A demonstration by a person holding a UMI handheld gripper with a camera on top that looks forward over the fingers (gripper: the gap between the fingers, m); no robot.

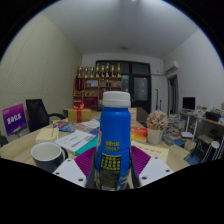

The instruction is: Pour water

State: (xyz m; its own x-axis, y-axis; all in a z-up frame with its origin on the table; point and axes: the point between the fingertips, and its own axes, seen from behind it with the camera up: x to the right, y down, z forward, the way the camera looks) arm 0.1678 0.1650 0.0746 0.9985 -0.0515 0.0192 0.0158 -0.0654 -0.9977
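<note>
A blue bottle [114, 135] with a white cap and a yellow-and-black label stands upright between my fingers, lifted above the table. My gripper [112, 168] is shut on the bottle, with the purple pads [84, 163] pressed against its lower sides. To the left of the bottle and a little below it, a dark mug [47, 155] with a white inside sits on the wooden table [25, 150]. The bottle's base is hidden between the fingers.
Papers and books [75, 138] lie on the table behind the mug. A red box [79, 113] sits farther back, and a pale pot with flowers [156, 127] stands to the right. A shelf with bottles [98, 75] lines the far wall; desks with monitors [190, 105] are at the right.
</note>
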